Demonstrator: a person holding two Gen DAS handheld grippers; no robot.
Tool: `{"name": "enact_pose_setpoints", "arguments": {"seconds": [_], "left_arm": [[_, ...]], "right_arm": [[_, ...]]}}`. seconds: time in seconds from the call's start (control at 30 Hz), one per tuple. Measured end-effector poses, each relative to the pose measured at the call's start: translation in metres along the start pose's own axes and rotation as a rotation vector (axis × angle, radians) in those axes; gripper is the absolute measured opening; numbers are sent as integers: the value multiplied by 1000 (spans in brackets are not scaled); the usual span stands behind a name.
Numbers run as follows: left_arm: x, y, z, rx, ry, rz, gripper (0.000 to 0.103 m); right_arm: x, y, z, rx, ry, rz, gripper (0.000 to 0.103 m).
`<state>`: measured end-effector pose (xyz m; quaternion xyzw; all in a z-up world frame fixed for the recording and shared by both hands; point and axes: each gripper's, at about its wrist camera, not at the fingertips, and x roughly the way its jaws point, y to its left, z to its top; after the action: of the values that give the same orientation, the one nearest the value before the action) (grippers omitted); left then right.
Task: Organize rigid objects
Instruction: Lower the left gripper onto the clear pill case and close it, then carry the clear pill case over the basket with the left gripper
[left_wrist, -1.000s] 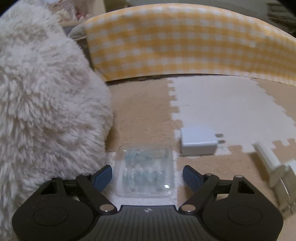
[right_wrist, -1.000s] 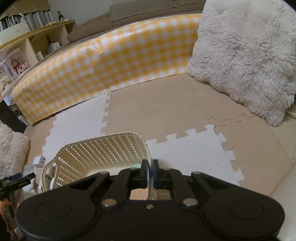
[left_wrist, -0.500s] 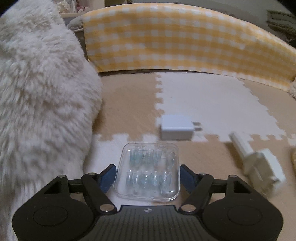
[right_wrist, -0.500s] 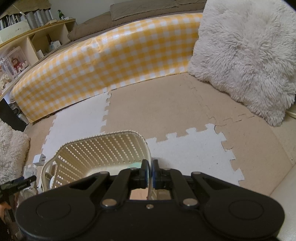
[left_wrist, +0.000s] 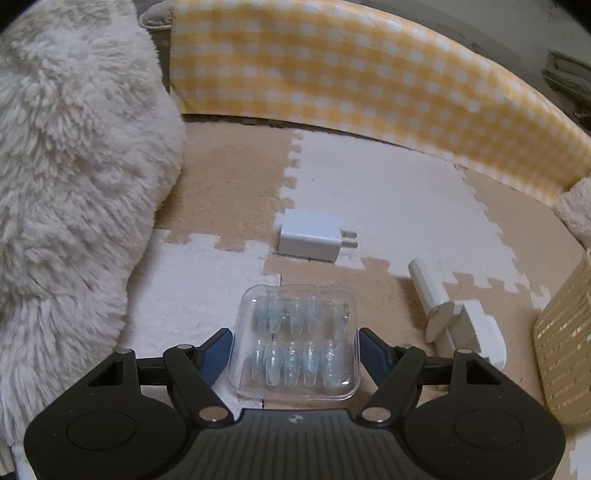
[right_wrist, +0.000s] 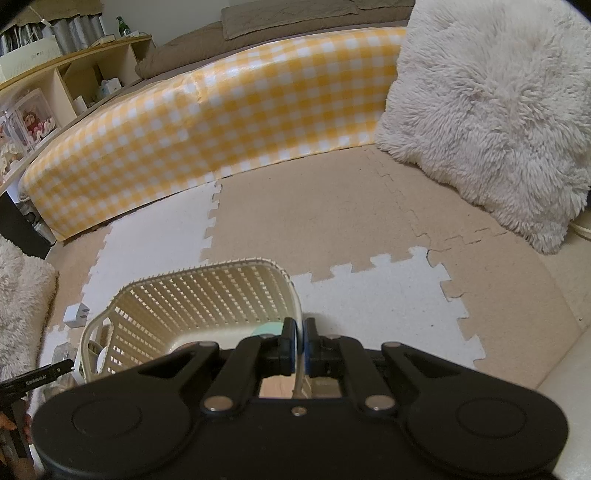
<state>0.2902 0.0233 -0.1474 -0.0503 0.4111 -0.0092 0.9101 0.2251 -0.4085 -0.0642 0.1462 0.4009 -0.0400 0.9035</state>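
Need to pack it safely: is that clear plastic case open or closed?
Closed: the clear plastic case lies flat, lid seated over the blue pieces inside.

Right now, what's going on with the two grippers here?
The left gripper has just closed its jaws on the clear plastic case of small blue pieces, gripping its sides above the foam floor mat. The right gripper is shut on the cream basket rim. A white charger lies beyond the case.

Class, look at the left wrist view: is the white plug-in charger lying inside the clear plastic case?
No: the white plug-in charger lies on the floor mat, apart from the clear plastic case.
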Motion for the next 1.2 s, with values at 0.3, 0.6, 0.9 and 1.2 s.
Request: {"name": "enact_pose_setpoints", "arguments": {"seconds": [0.3, 0.6, 0.9, 1.2], "left_arm": [[-43, -19, 16, 23, -99, 14, 73], [-93, -72, 27, 62, -164, -82, 73], [-119, -152, 20, 132, -163, -256, 73], [-110, -215, 6, 179, -92, -357, 73]], "right_arm": [[0, 0, 1, 3, 4, 3, 5], [0, 0, 1, 3, 6, 2, 5], [1, -2, 1, 11, 10, 10, 5], [3, -2, 1, 14, 19, 15, 5]]}}
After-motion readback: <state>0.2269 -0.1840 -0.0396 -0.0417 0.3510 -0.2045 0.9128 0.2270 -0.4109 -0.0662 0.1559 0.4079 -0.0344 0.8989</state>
